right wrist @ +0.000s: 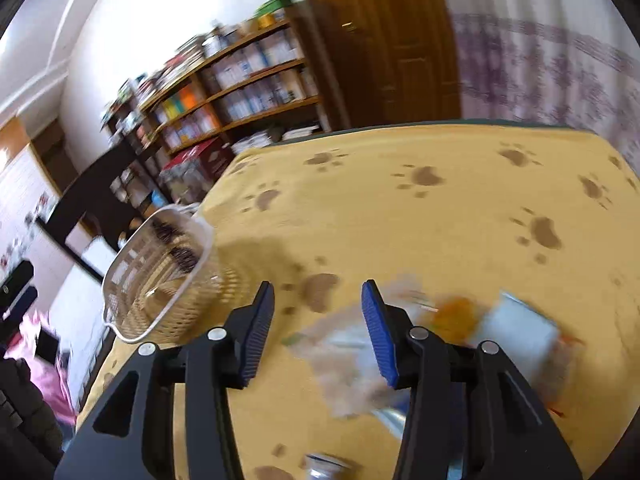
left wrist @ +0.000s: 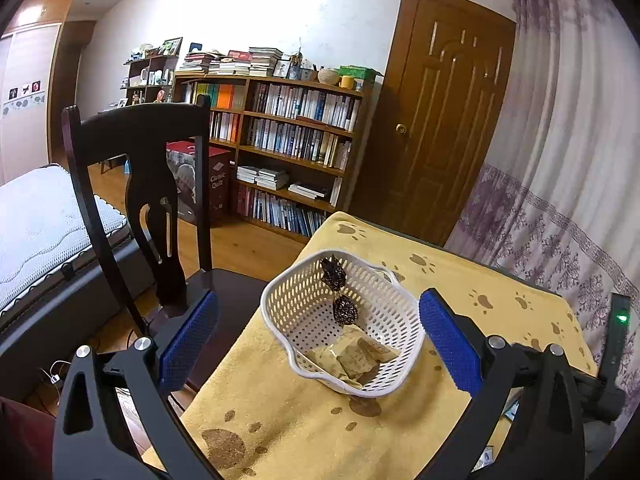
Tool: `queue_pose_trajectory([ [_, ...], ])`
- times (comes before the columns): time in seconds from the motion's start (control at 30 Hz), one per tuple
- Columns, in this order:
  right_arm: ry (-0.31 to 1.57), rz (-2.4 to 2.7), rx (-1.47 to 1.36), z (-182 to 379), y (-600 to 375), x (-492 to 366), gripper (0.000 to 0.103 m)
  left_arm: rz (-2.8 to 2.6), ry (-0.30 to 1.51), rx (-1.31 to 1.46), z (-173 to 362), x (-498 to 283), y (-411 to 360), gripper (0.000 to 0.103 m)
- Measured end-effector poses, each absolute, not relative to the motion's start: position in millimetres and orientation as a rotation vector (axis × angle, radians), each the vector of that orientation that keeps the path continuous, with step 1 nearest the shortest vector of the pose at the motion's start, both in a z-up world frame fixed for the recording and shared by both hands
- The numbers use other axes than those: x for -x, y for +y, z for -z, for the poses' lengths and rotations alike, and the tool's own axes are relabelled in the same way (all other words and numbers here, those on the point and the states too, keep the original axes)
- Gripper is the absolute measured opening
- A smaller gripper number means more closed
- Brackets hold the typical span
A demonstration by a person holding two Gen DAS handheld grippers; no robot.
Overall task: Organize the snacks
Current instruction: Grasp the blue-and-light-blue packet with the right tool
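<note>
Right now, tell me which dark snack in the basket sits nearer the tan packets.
The lower dark patterned snack, mid-basket just above the tan packets. The other dark snack leans higher against the white basket far wall.

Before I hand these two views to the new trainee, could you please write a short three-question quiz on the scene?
1. True or false: the white basket already holds snacks.
2. Multiple choice: the left gripper is A) shut on the basket rim, B) open with the basket seen between its fingers, C) holding a dark wrapped snack.
3. Short answer: in the right wrist view, what lies on the yellow cloth by the right gripper?

Key
1. True: two dark wrapped snacks and tan packets lie inside.
2. B.
3. Several loose snack packets, too blurred to name; the gripper is open and holds none.
</note>
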State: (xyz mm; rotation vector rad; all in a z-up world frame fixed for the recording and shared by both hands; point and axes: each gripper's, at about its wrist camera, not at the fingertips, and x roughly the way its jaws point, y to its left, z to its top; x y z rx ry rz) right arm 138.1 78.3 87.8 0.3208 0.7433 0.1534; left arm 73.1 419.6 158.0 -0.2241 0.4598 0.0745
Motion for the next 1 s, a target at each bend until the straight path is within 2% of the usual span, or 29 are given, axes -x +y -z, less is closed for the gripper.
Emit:
queue_pose_trajectory([
  [0.33,0.697,0.055,-0.437,-81,-3,-94,0.054,-0.041,0.477,0.175,-152,-73,397,0.101],
  [0.63,0.784,0.059,-0.472,-57,-6,-98,0.055,-0.019,0.491,0.144,-149,-74,388,0.101],
  [0.9,0.865,0.111,-0.412,-41,8,-127,0.075,-0.024,0.495,0.154,-148,-75,390,0.101],
  [1.0,0.880,0.144,-0.353,-39,15,-137,0.077,-0.023,0.495,0.152,-148,-76,390,0.101],
])
